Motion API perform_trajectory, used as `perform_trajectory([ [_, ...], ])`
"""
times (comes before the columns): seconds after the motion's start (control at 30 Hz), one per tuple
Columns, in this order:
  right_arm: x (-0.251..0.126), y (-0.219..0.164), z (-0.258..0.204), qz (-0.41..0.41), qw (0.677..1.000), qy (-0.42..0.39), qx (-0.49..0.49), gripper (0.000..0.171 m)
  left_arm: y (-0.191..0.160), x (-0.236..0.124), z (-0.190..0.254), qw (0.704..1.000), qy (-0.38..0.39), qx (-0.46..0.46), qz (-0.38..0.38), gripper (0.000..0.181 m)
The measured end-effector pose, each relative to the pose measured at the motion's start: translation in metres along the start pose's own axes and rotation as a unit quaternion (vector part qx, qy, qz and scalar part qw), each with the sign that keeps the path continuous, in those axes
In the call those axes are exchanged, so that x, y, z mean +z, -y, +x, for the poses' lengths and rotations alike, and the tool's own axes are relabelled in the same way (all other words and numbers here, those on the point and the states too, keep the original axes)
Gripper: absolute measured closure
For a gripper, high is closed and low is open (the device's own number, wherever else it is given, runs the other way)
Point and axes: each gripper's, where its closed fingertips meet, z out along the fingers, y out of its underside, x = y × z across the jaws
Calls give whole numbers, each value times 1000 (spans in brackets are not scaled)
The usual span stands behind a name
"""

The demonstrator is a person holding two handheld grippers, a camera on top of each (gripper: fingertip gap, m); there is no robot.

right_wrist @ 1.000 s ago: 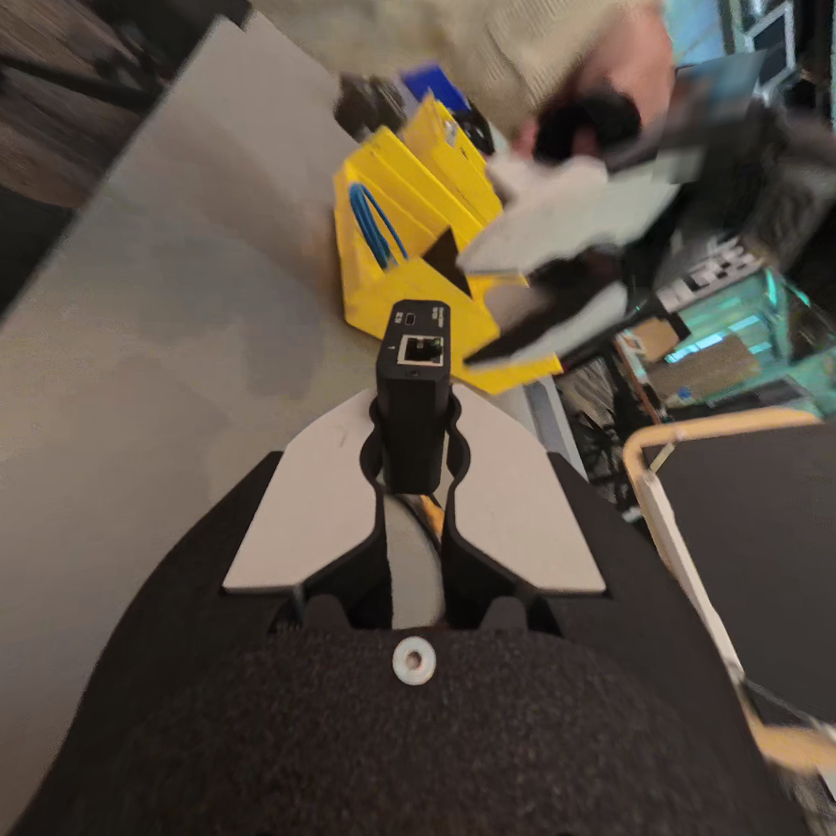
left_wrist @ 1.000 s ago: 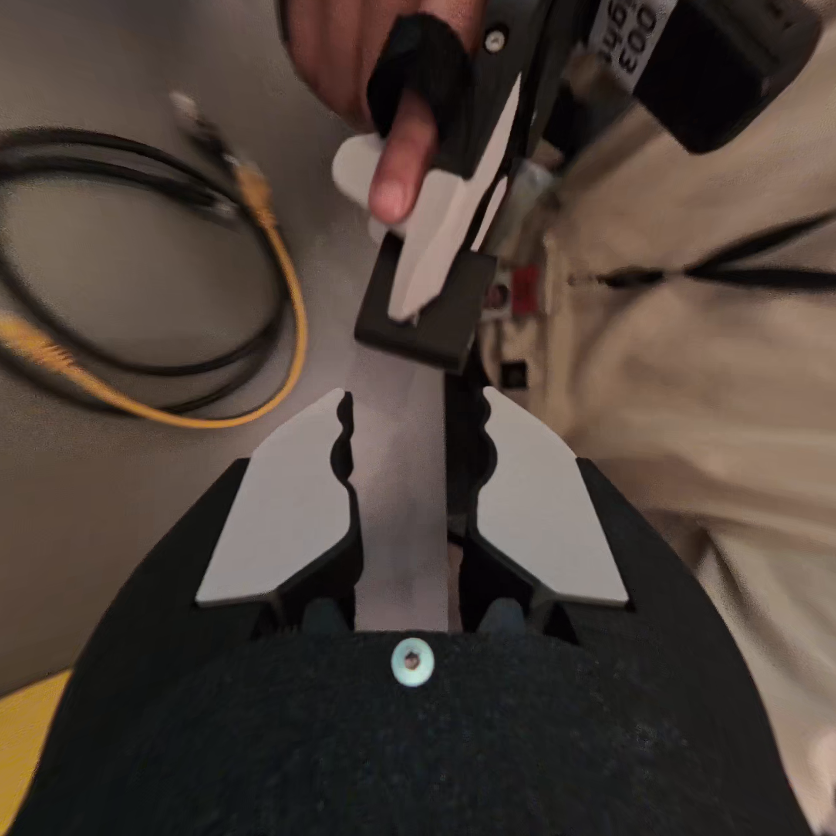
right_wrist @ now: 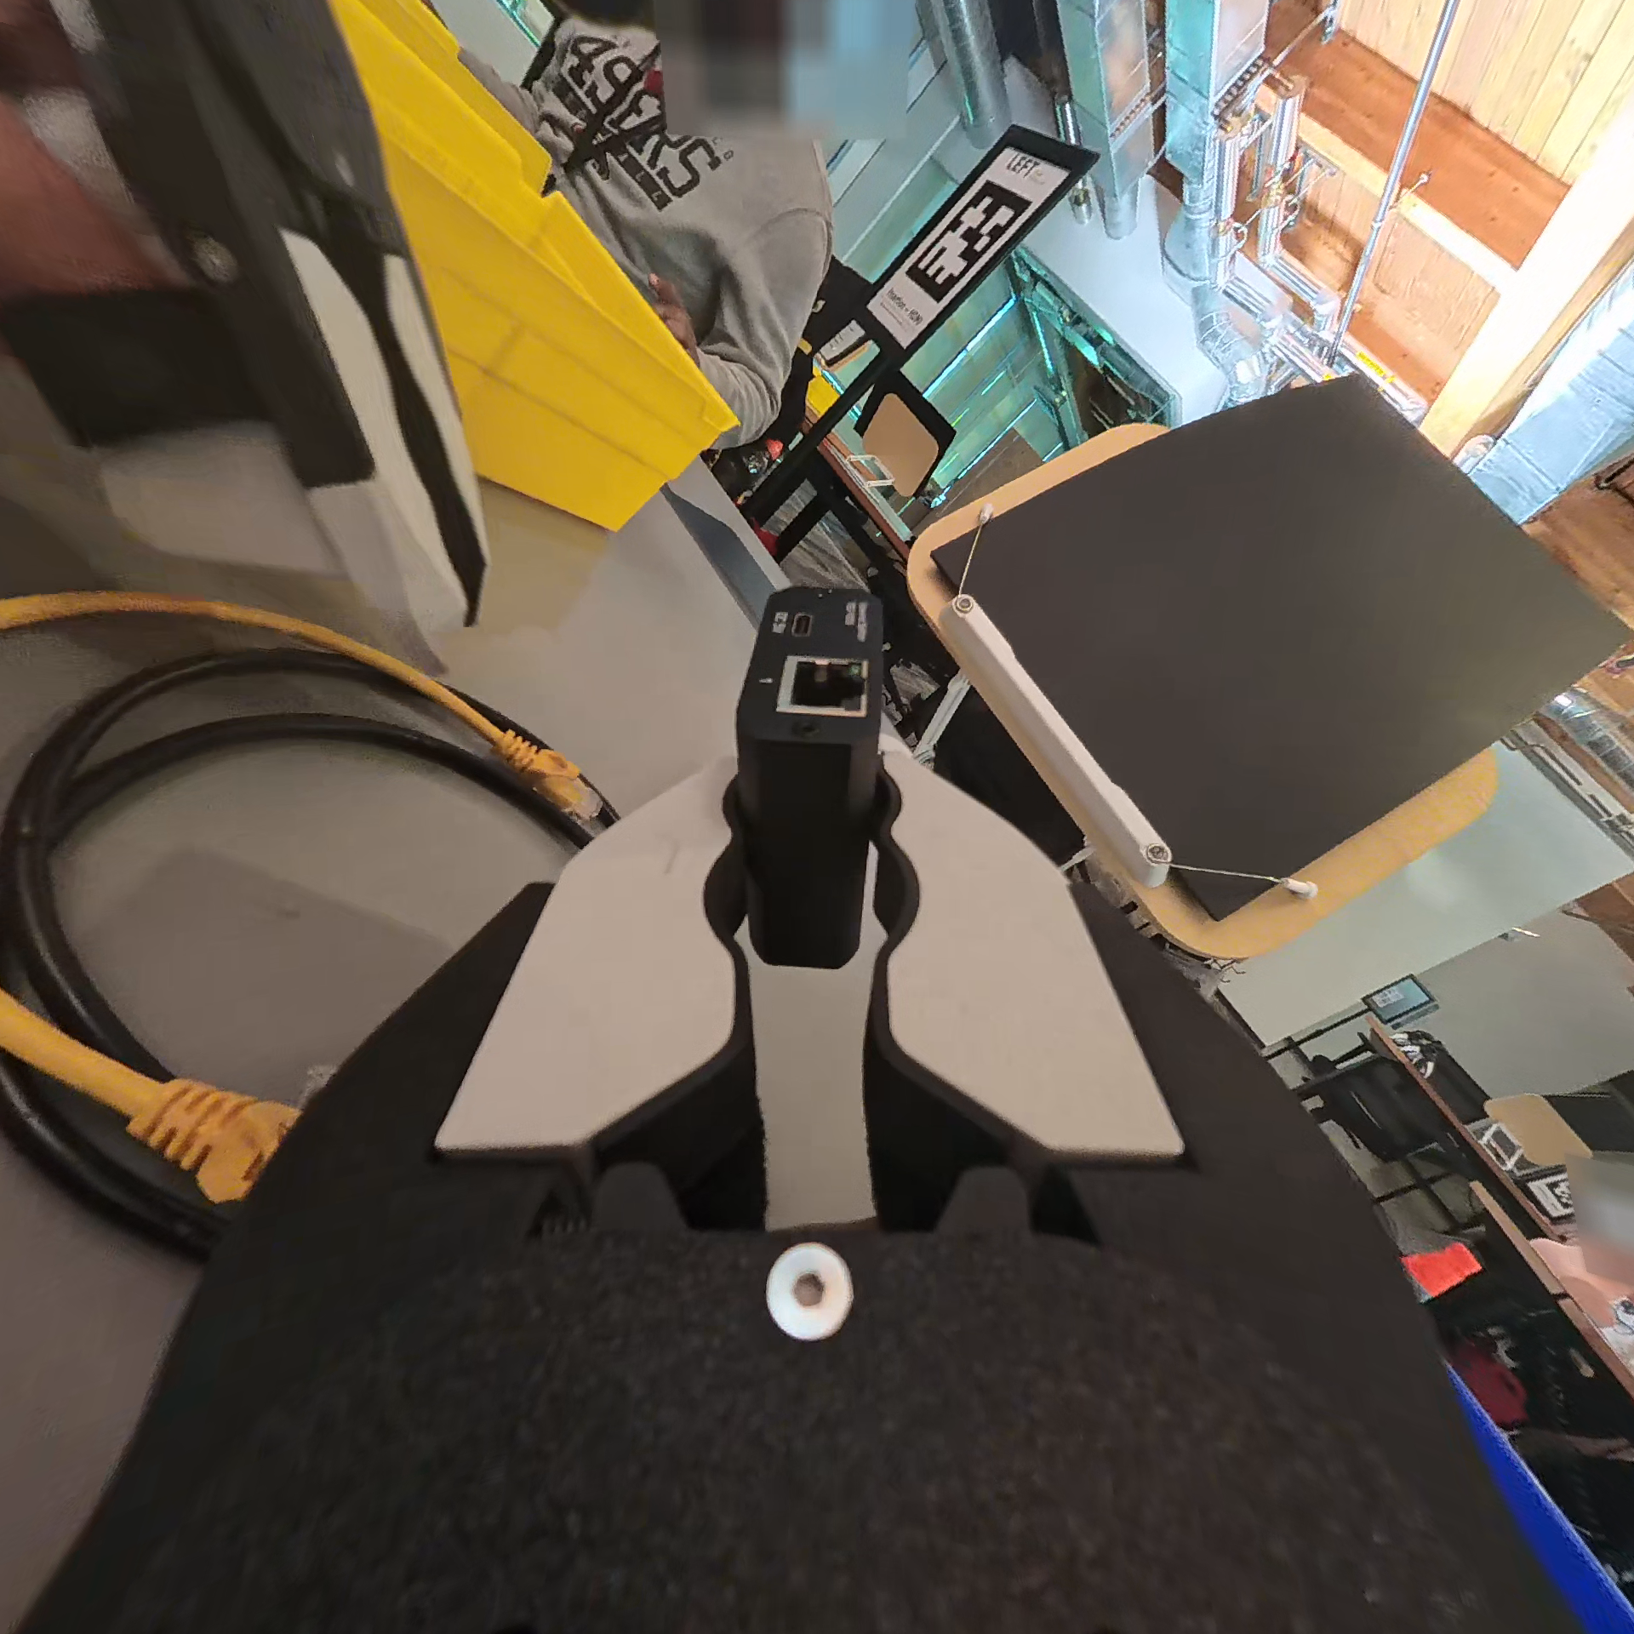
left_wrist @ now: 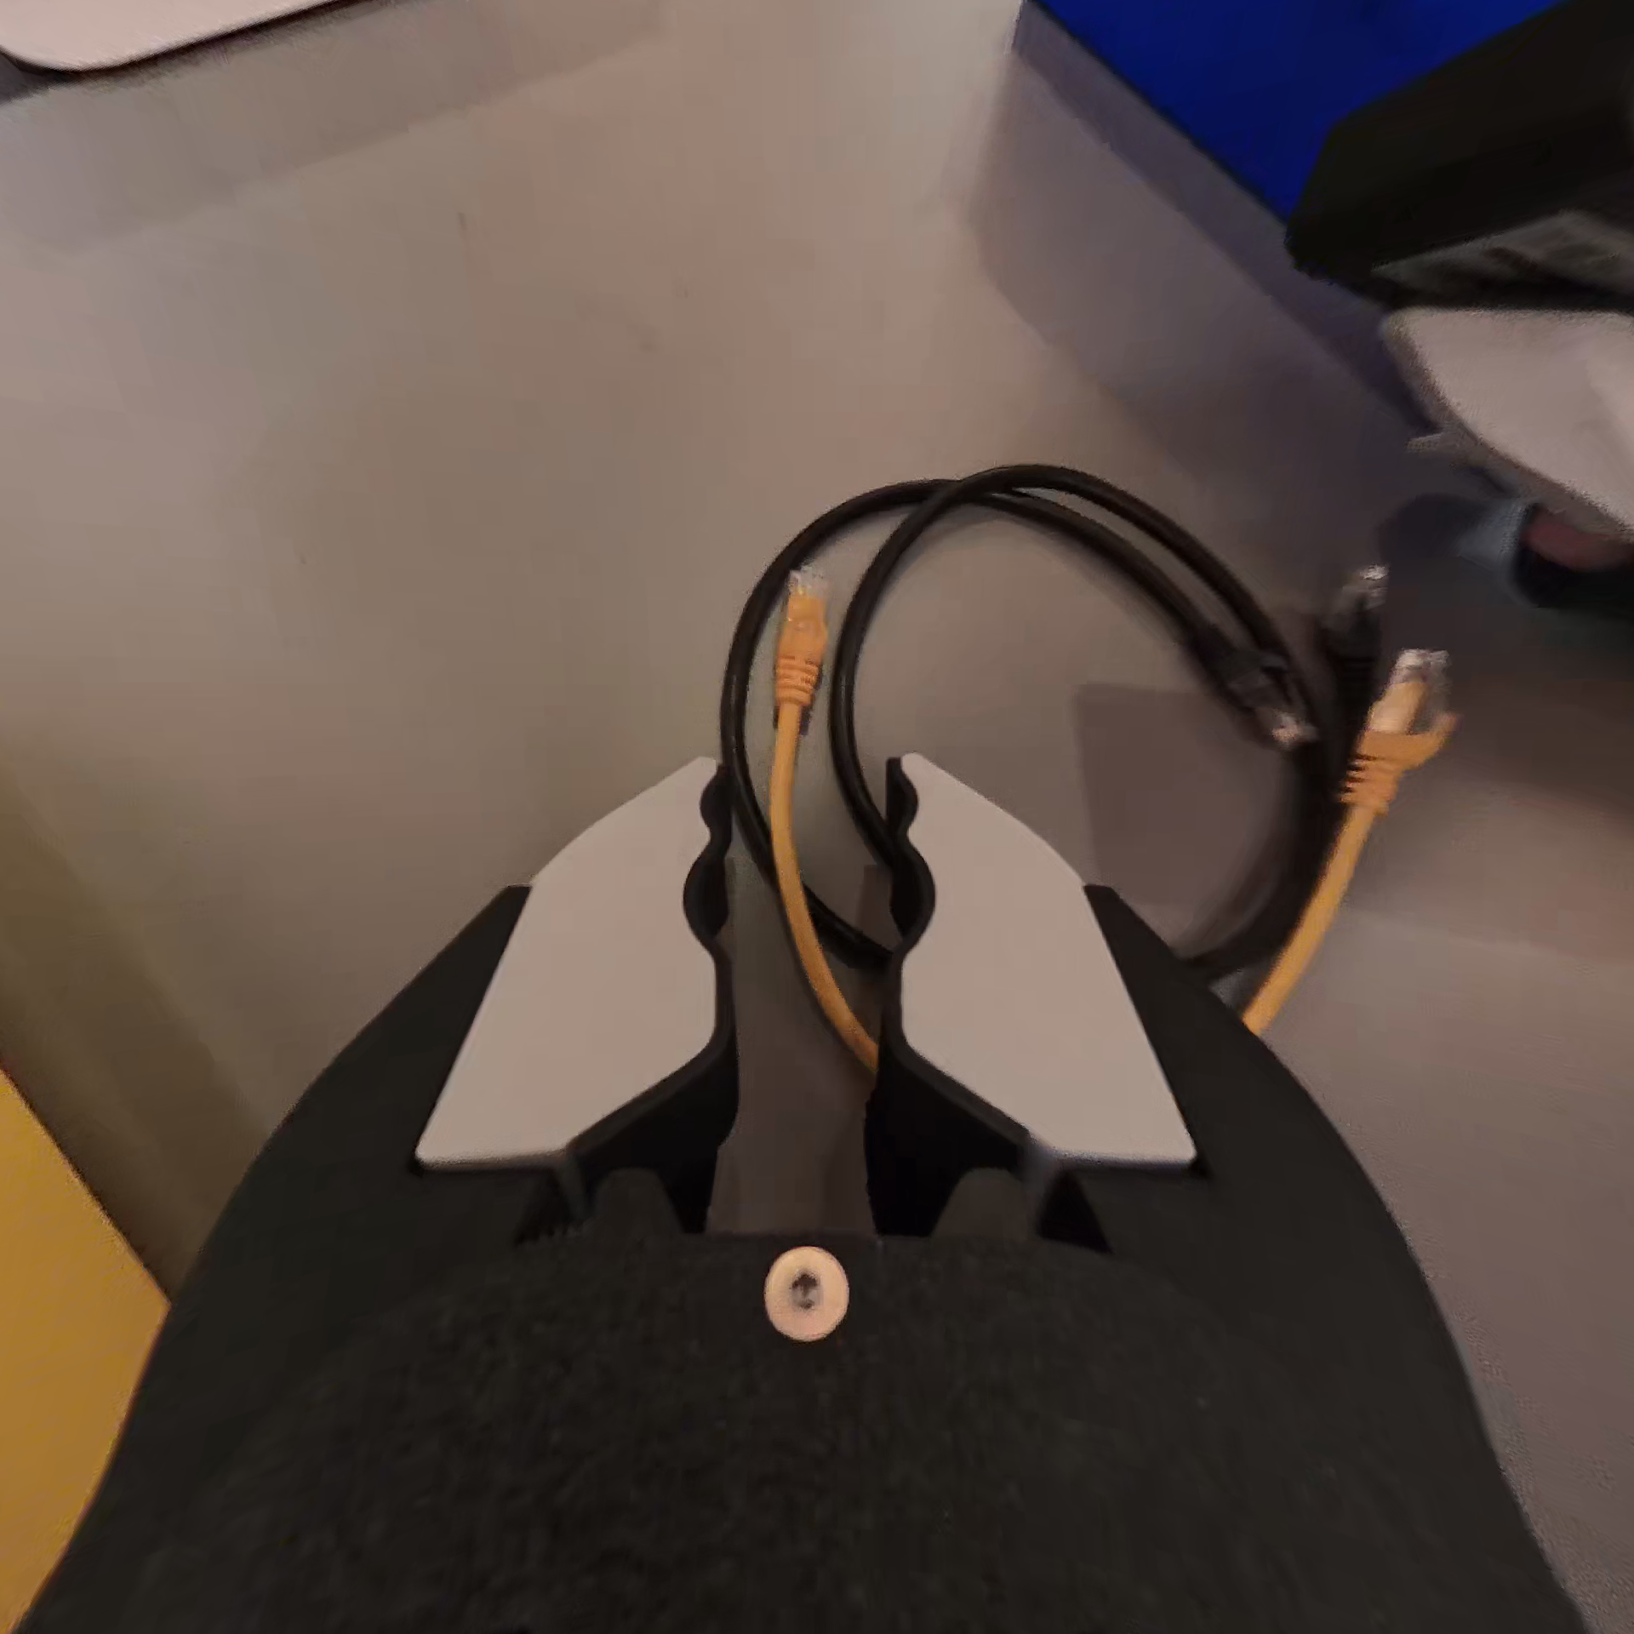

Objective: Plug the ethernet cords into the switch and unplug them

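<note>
My left gripper (left_wrist: pixel 806 778) is open and empty, held just above the grey table (left_wrist: pixel 398 530). A yellow ethernet cord (left_wrist: pixel 800 672) and a looped black cord (left_wrist: pixel 1017 495) lie under and ahead of it, and both run through the gap between the fingers. The yellow cord's other plug (left_wrist: pixel 1401 716) and two black plugs (left_wrist: pixel 1264 698) lie to the right. My right gripper (right_wrist: pixel 806 782) is shut on the small black switch (right_wrist: pixel 813 752), whose port faces forward. The same cords show at the left of the right wrist view (right_wrist: pixel 530 765). The left gripper (right_wrist: pixel 336 354) shows blurred at the upper left there.
A yellow bin (right_wrist: pixel 548 292) stands on the table behind the left gripper. A person in a grey hoodie (right_wrist: pixel 707 203) is beyond it. A black board with a wooden rim (right_wrist: pixel 1238 663) is off the table's edge. A blue object (left_wrist: pixel 1238 80) sits at the far right. Measured from the fingertips, the blue object (left_wrist: pixel 1238 80) is 25 cm or so from the right gripper and 30 cm from the left.
My left gripper has swung away from the right gripper and now points down over the cords. My right gripper still holds the switch and has turned toward the room.
</note>
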Motion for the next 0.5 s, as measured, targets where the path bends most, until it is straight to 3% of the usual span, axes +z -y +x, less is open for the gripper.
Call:
perform_trajectory([
  [0.13, 0, 3, 2, 5, 1000, 1, 10, 147, -7, 21, -11, 996, 43, 69, -47, 148],
  [0.2, 1, 3, 2, 4, 1000, 3, 14, 147, -13, 27, -16, 994, 59, 75, -58, 171],
  [0.27, 2, 0, -1, -1, 1000, 8, 13, 147, -14, 27, -17, 995, 57, 61, -62, 175],
  [0.5, 19, -16, -4, -39, 998, 15, -41, 147, -2, -6, -4, 997, 21, 46, -66, 176],
])
